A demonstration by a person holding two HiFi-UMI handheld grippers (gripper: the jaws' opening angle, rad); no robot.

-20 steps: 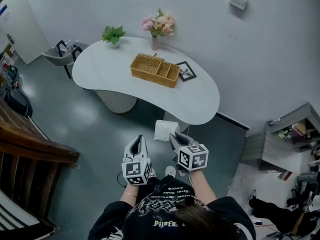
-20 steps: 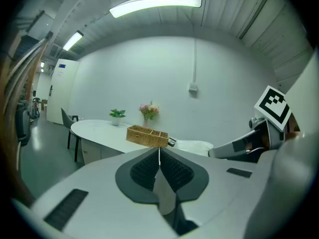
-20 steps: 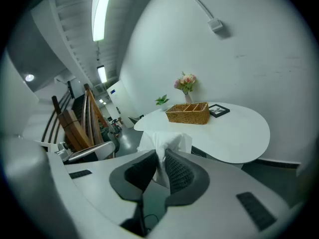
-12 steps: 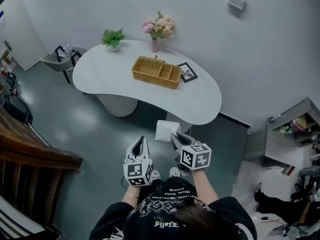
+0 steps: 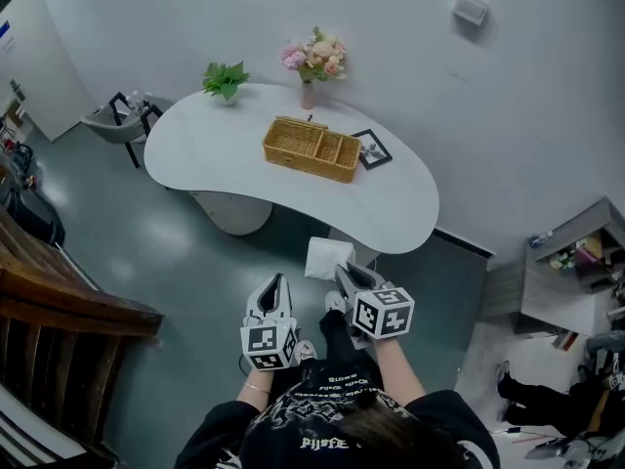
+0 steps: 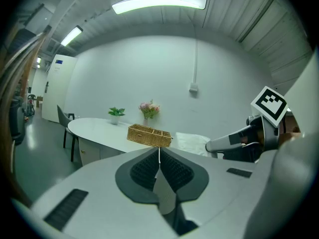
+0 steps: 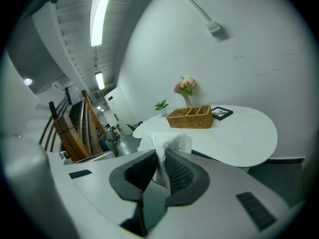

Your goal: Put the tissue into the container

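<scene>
A white tissue (image 5: pixel 327 258) hangs crumpled from my right gripper (image 5: pixel 342 273), whose jaws are shut on it; in the right gripper view the tissue (image 7: pixel 162 144) bulges up between the ribbed pads. My left gripper (image 5: pixel 276 283) is held beside it, shut with nothing in it, its pads meeting in the left gripper view (image 6: pixel 159 157). The container is a woven basket (image 5: pixel 312 149) with compartments, standing on the white curved table (image 5: pixel 225 145) well ahead of both grippers. From the left gripper view, the basket (image 6: pixel 148 135) shows beyond the jaws, with the tissue (image 6: pixel 192 142) to its right.
On the table stand a vase of pink flowers (image 5: pixel 312 62), a small green plant (image 5: pixel 225 78) and a framed picture (image 5: pixel 372 149) next to the basket. A grey chair (image 5: pixel 117 115) is at the table's left end. A wooden stair rail (image 5: pixel 59 301) is at left, shelves (image 5: pixel 566 272) at right.
The table and basket have drifted slightly down and right in the head view. A leg has stepped forward between the grippers. The tissue stays in the right gripper.
</scene>
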